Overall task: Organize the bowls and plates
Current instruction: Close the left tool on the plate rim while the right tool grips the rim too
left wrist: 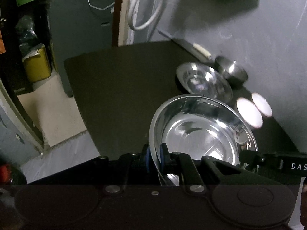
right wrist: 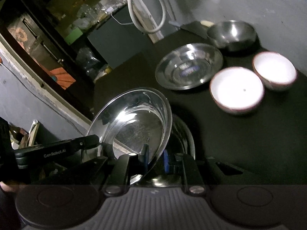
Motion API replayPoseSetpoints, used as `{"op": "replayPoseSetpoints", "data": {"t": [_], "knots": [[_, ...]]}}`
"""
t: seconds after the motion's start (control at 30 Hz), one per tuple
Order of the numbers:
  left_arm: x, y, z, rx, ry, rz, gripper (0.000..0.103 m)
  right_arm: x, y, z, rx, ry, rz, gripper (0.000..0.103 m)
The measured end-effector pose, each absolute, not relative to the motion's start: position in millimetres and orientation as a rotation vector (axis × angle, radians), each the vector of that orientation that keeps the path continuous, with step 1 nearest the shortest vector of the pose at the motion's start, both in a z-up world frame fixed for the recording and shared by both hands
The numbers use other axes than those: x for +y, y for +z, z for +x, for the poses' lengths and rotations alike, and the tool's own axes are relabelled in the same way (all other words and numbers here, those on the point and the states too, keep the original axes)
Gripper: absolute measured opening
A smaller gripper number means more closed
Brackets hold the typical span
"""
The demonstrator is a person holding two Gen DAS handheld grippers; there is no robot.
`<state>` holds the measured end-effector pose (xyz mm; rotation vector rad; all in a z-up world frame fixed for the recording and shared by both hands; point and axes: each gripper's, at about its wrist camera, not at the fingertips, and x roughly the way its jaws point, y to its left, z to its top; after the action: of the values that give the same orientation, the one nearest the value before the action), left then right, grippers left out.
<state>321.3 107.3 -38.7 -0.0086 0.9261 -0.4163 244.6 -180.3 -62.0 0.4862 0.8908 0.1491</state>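
Observation:
A shiny steel plate (left wrist: 199, 132) hangs tilted over the black table (left wrist: 122, 95), held on both sides. My left gripper (left wrist: 155, 158) is shut on its left rim, blue pads on either face. My right gripper (right wrist: 155, 159) is shut on the opposite rim of the same plate (right wrist: 134, 122). Each gripper shows in the other's view: the right one (left wrist: 244, 153) and the left one (right wrist: 98, 141). Just under the held plate lies another steel dish (right wrist: 185, 134). Further back stand a steel plate (right wrist: 189, 66), a small steel bowl (right wrist: 232, 34) and two white bowls (right wrist: 237, 88) (right wrist: 274, 70).
A white cable (left wrist: 145, 9) loops down the grey wall behind the table. The table's left edge (left wrist: 76, 103) drops to the floor, where a yellow container (left wrist: 37, 65) stands. Cluttered dark shelves (right wrist: 57, 38) fill the far left.

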Motion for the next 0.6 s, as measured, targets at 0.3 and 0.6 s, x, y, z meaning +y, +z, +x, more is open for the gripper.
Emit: {"op": "replayPoseSetpoints", "data": {"t": [0.3, 0.6], "knots": [[94.6, -46.7, 315.9, 0.964, -0.41, 0.055, 0.013, -179.1, -65.1, 236.4, 0.933, 0.113, 0.454, 0.018], [83.1, -54.9, 316.3, 0.991, -0.393, 0.105, 0.015, -173.1, -67.5, 237.5, 0.976, 0.09, 0.4, 0.019]]}}
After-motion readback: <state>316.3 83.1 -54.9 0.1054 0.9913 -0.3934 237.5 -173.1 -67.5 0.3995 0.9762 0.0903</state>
